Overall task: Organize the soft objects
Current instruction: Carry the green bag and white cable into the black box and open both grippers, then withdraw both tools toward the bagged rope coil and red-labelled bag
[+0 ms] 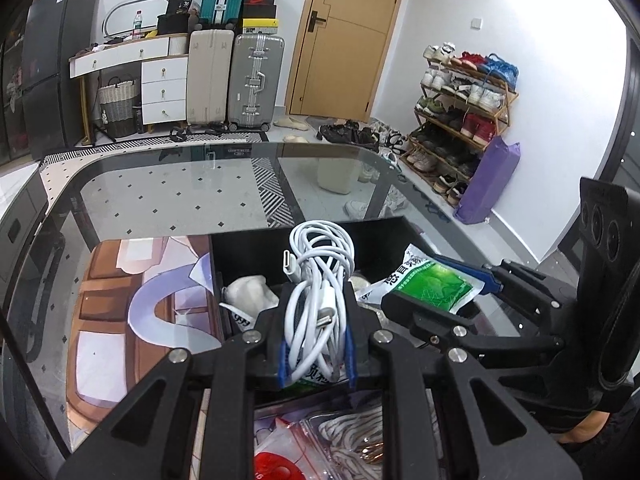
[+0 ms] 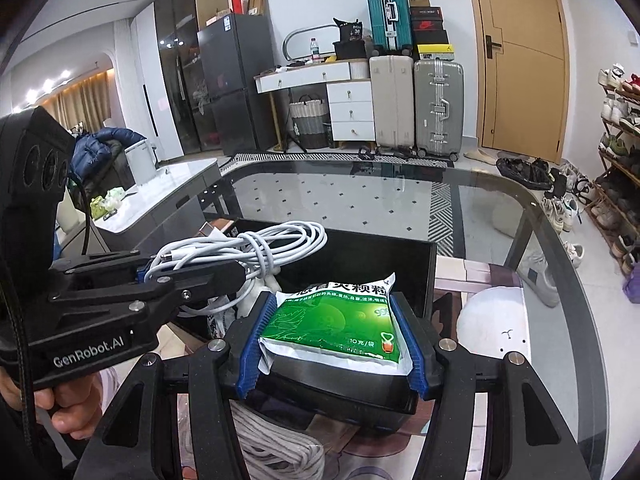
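My left gripper (image 1: 316,316) is shut on a coiled white charging cable (image 1: 320,268) and holds it above the open black box (image 1: 392,228). My right gripper (image 2: 334,304) is shut on a green and white sachet (image 2: 340,320), held over the same black box (image 2: 424,272). In the right wrist view the left gripper (image 2: 248,268) with the cable (image 2: 256,246) is at the left. In the left wrist view the right gripper (image 1: 400,300) holds the sachet (image 1: 428,284) at the right. A white soft bundle (image 1: 250,294) lies inside the box.
The box stands on a glass table (image 1: 180,184) over a printed mat (image 1: 120,320). A clear zip bag with white rope (image 1: 352,436) and a red item (image 1: 276,468) lies near the front edge. White rope (image 2: 276,444) shows under my right gripper. A white round patch (image 2: 496,316) is at the right.
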The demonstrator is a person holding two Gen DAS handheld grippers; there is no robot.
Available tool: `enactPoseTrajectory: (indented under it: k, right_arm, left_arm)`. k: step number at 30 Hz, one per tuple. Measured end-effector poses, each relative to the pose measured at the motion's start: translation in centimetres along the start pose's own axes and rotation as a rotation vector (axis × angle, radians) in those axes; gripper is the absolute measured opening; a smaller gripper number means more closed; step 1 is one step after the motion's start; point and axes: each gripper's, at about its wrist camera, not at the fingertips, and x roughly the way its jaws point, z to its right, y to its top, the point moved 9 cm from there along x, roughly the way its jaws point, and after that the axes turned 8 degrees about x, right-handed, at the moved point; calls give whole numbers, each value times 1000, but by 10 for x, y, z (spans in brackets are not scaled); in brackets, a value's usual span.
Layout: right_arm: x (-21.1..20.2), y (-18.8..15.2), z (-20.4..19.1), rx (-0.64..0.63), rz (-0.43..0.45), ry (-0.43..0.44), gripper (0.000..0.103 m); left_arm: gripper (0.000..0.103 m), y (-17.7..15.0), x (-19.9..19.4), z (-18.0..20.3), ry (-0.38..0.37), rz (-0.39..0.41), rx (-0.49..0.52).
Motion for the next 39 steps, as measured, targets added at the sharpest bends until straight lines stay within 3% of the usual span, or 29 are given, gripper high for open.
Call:
enactPoseTrajectory:
  k: [14, 19, 24, 28, 29, 30, 32, 39]
  right_arm:
    - [5, -4, 7, 3, -4, -13, 58]
    - [2, -3, 6, -5, -3, -8, 70]
    - [-12, -4, 6, -8, 32, 8, 81]
    - [-25, -5, 10, 12, 64, -14, 97]
    - [-30, -6, 12, 21, 71, -18, 98]
    - [-34, -7, 12, 32, 77, -20, 101]
    - [-41, -10, 17, 66, 75, -20, 102]
    - [-52, -42, 23, 176, 25, -6, 102]
  left_arm:
    - [18, -6, 1, 6, 3, -33, 42]
    - [24, -8, 3, 0, 9, -48, 18]
    - [48, -9, -5, -5, 9, -32, 1]
    - [54, -10, -17, -4, 1, -14, -2]
    - [60, -11, -22, -4, 5, -8, 1]
    - [80, -11, -25, -5, 12, -5, 1]
    - [101, -14, -34, -11, 57, 16, -13]
    - [103, -29, -52, -27, 77, 48, -70]
